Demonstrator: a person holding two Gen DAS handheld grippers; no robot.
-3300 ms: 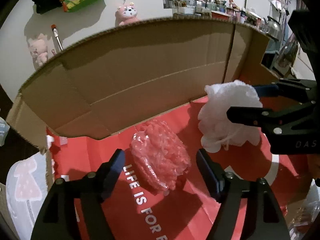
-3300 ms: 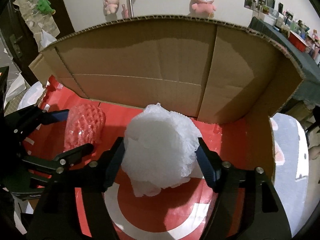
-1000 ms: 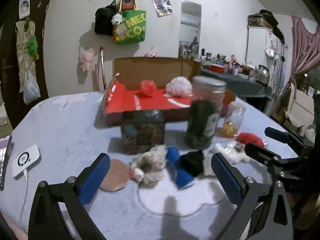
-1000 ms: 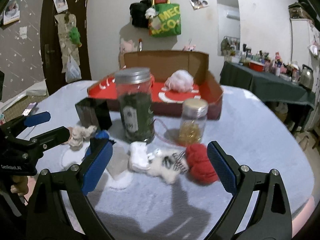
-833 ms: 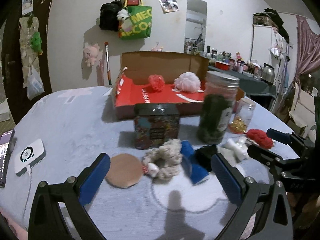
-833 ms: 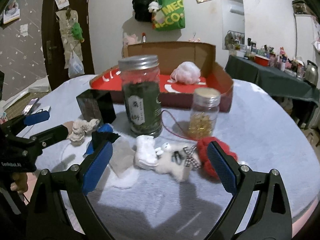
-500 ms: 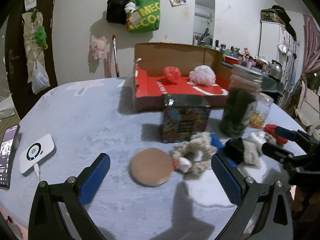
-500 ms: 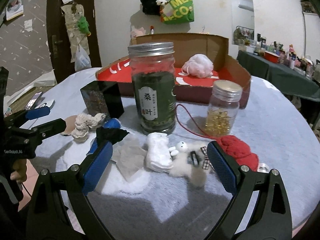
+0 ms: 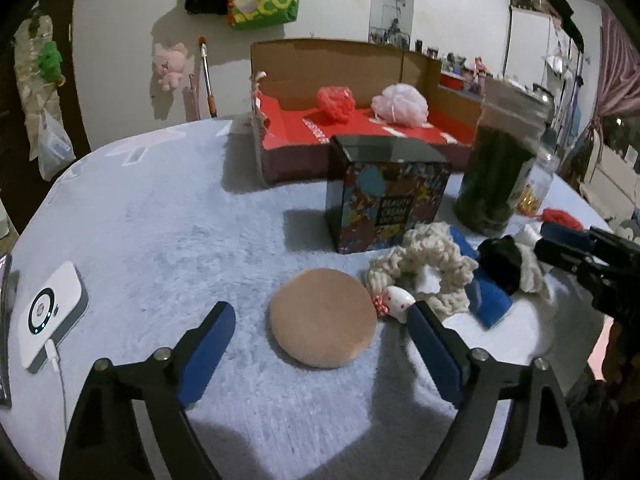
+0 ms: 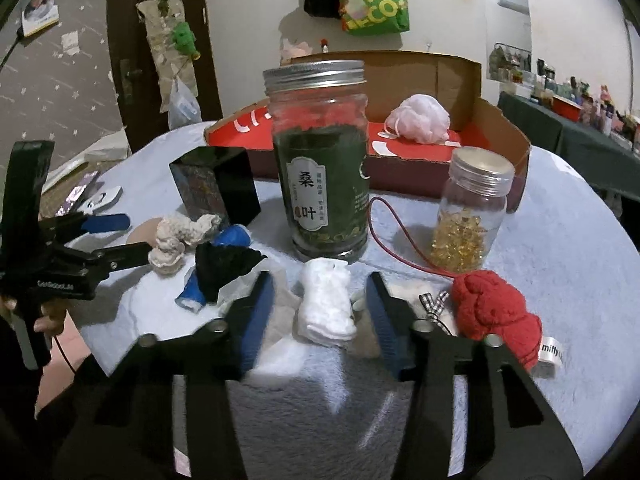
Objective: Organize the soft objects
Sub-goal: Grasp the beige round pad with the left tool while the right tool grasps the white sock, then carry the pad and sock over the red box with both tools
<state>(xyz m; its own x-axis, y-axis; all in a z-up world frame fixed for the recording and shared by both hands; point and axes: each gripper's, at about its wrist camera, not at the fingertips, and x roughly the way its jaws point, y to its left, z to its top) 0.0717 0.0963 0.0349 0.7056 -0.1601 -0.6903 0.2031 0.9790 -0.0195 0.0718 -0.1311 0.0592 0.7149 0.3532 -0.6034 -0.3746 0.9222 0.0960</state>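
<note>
My left gripper (image 9: 320, 322) is open, its fingers either side of a round tan puff (image 9: 323, 322) on the grey cloth. Beside it lie a cream crocheted scrunchie (image 9: 430, 266), a blue item (image 9: 486, 294) and a black item (image 9: 502, 266). My right gripper (image 10: 320, 298) is open around a white folded soft piece (image 10: 326, 306). A red knitted item (image 10: 494, 312) lies to its right. A red mesh ball (image 9: 336, 104) and a pink mesh ball (image 9: 400, 109) sit in the cardboard box (image 9: 344, 60).
A patterned black box (image 9: 386, 200), a tall jar of green leaves (image 10: 320, 160) and a small jar of yellow capsules (image 10: 468, 224) stand mid-table. A white charger (image 9: 50, 314) lies at the left edge. A red cord (image 10: 400, 236) runs between the jars.
Both grippers have left the box, leaving the mesh balls inside, and come low over the table. The left has closed in on the tan puff, the right on the white soft piece.
</note>
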